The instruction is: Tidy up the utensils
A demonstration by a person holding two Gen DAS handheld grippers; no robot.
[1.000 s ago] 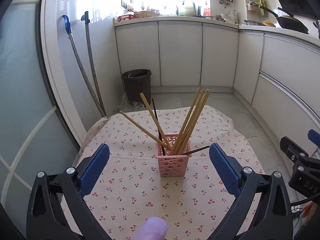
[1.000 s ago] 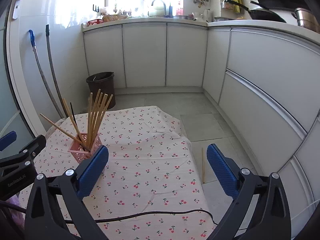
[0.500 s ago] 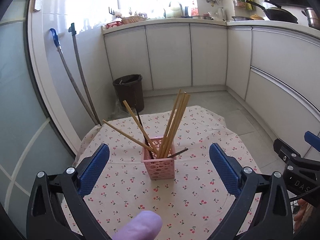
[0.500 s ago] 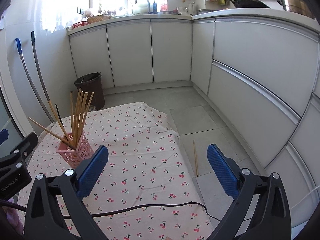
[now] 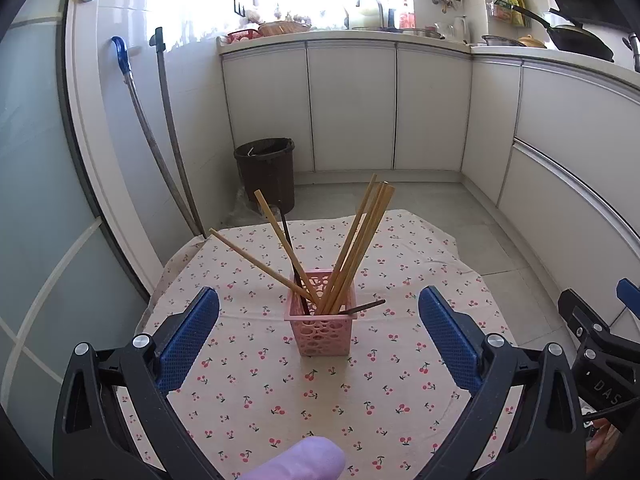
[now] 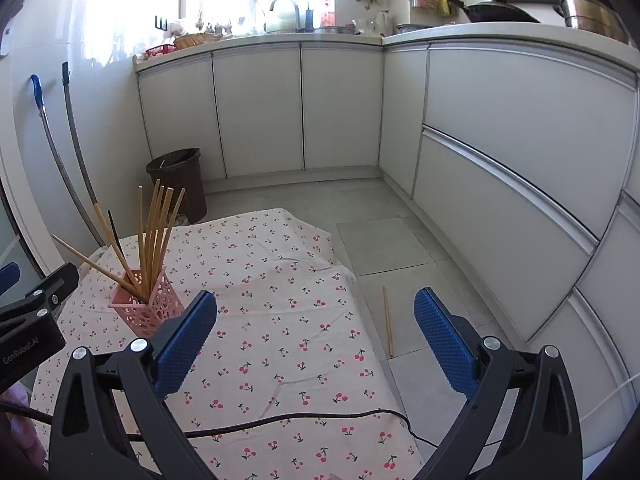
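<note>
Left gripper: jaws gaping wide, holding nothing, hovering level and facing the basket.
Right gripper: also spread and empty, pointing over the cloth edge.
Chopsticks: leaning in the basket mid-cloth.
Stray chopstick: lying on the floor beside the cloth.

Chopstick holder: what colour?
Pink, with a perforated pattern; the holder shows best in the left wrist view.

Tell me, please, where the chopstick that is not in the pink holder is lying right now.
In the right wrist view, the stray chopstick lies on the tiled floor, just right of the cherry-print tablecloth edge, seen between the right gripper fingers.
</note>
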